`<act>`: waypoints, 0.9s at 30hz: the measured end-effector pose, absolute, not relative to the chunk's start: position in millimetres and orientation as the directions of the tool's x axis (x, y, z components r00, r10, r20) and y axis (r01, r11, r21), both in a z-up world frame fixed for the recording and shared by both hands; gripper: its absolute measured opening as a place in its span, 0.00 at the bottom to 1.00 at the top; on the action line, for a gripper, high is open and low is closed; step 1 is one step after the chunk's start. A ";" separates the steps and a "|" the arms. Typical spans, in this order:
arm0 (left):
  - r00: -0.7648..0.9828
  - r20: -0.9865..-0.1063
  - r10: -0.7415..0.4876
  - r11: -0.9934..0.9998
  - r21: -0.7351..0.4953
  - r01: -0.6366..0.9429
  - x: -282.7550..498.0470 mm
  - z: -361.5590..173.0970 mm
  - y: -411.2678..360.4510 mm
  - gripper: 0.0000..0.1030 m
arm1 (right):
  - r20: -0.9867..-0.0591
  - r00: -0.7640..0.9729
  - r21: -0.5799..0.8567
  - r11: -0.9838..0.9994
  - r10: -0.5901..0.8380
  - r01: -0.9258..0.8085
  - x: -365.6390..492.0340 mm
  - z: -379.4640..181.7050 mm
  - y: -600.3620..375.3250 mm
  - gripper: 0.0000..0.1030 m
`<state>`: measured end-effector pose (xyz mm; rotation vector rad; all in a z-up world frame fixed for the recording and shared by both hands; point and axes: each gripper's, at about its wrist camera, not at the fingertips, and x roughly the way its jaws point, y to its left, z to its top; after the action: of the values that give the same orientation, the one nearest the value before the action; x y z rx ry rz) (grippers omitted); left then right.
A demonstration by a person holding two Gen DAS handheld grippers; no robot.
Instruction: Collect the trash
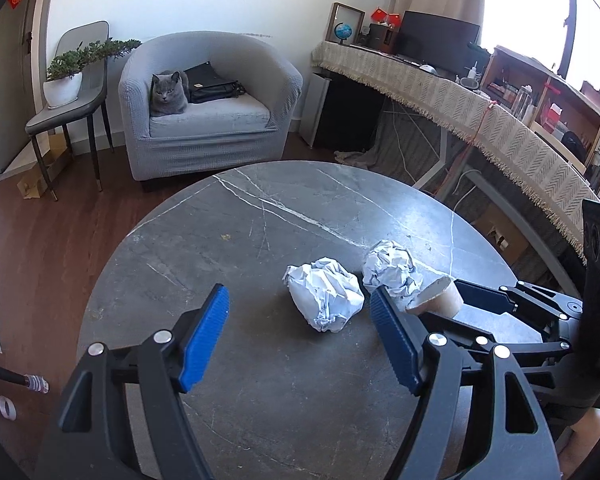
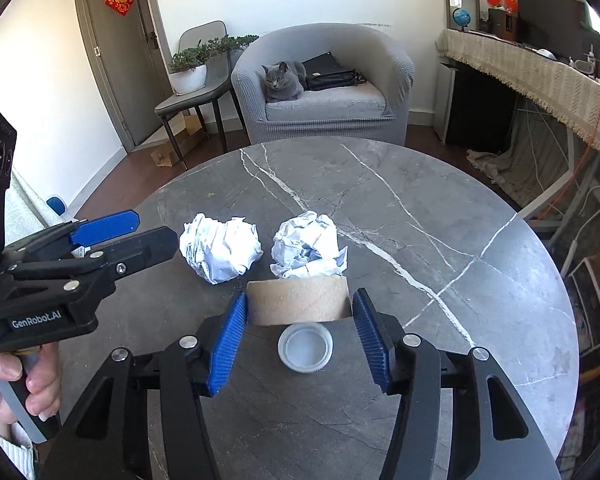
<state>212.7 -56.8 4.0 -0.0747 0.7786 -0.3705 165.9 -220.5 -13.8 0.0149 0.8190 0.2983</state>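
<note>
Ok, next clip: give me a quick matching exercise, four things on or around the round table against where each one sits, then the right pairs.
Things:
1. cardboard tube
2. plastic cap
3. grey cat
4. potted plant

Places:
A. on the chair by the door
B. lying on its side between the blue fingers of the right gripper
C. on the armchair beside a black bag
D. on the table, nearer the right wrist camera than the tube

Pairs: 1-B, 2-D, 3-C, 4-A
</note>
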 end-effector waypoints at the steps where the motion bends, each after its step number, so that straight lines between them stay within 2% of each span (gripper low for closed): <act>1: 0.647 -0.674 -0.356 0.932 -0.202 0.302 213.5 3.2 -59.8 0.74 | -0.712 0.647 0.138 0.957 0.274 -0.254 165.1 -12.7 -224.2 0.53; 17: 0.607 -0.735 -0.302 0.943 -0.137 0.304 234.4 -17.7 -95.9 0.71 | -0.648 0.694 0.240 0.949 0.313 -0.204 153.7 2.8 -278.9 0.52; 24: 0.597 -0.749 -0.289 0.949 -0.140 0.283 238.9 -27.6 -100.5 0.53 | -0.645 0.696 0.249 0.948 0.315 -0.199 151.0 4.7 -292.2 0.52; 27: 0.595 -0.750 -0.288 0.951 -0.154 0.266 239.6 -28.3 -99.1 0.51 | -0.645 0.698 0.244 0.949 0.311 -0.197 146.6 6.3 -295.7 0.52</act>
<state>239.6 -99.1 -28.3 -0.0267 0.8760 -0.3221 146.6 -295.7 6.3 0.1612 0.7465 0.2846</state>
